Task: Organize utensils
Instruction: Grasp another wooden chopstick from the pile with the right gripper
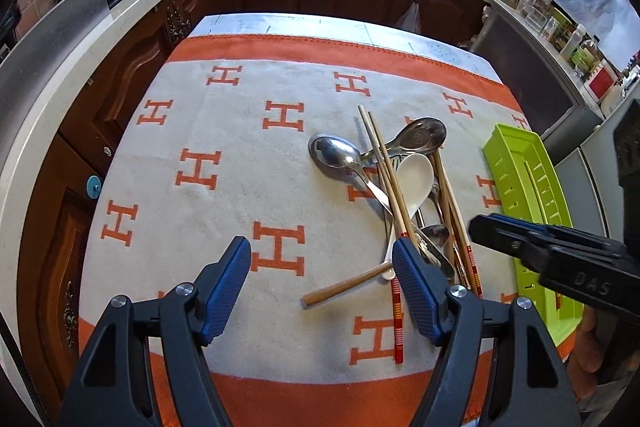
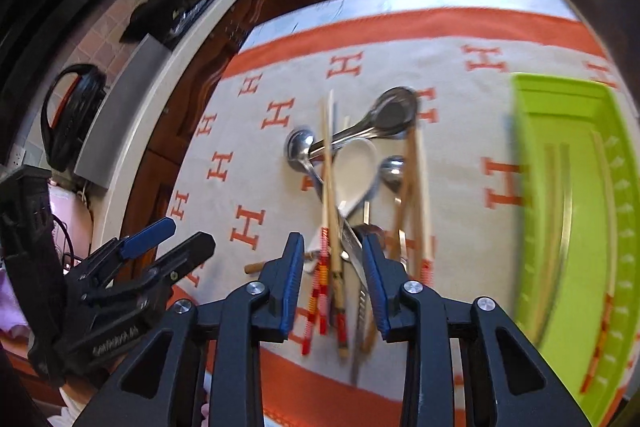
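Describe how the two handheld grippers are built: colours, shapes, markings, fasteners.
Both match. The left gripper and right gripper have matte black angular arms with triangular cut-outs, silver round screw heads at the pivots, and blue ribbed pads lining the fingers. In the left wrist view, the right gripper's black body bears raised letters reading "DAS". No cables or sleeves are visible.

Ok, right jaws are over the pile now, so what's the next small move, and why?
Probably lower the right gripper onto the chopstick handles beneath it and close. Its jaws stand open with nothing gripped, the handle ends lie between them, and the green tray sits to its right with chopsticks already in it. The left gripper is open and empty.
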{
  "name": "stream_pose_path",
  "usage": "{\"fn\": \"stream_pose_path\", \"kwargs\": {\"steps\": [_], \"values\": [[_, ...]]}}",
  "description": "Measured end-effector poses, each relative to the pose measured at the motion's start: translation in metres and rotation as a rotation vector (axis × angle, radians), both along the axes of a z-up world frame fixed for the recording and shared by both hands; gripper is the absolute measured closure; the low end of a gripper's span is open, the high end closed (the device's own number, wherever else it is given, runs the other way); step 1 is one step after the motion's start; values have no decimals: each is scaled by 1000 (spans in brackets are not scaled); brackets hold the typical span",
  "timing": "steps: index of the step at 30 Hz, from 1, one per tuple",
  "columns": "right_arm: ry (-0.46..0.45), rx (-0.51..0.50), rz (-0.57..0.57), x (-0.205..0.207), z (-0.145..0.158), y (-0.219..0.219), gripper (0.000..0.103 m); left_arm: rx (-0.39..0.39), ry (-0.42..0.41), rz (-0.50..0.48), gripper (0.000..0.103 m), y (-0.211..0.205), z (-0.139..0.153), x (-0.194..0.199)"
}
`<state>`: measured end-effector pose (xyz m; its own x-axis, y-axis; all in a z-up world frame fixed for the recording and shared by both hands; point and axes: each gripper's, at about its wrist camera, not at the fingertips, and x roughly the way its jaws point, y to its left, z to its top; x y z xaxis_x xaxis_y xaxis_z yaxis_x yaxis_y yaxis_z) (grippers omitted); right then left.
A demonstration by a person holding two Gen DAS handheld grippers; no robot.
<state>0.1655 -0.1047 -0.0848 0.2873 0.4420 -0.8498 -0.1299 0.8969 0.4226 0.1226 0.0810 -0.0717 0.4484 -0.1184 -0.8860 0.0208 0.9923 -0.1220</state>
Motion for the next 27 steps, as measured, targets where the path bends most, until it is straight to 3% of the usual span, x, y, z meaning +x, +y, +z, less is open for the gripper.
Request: {"fn": "stream_pose_path", "kwargs": {"steps": [10, 24, 27], "values": [[107, -3, 43, 53, -50, 36, 79, -21, 54, 27, 32, 16, -24, 21], [117, -88, 79, 72, -67, 59, 80, -45, 101, 27, 32, 24, -43, 30], [117, -88, 86, 72, -72, 63, 93, -49, 110, 27, 32, 24, -46, 31]]}}
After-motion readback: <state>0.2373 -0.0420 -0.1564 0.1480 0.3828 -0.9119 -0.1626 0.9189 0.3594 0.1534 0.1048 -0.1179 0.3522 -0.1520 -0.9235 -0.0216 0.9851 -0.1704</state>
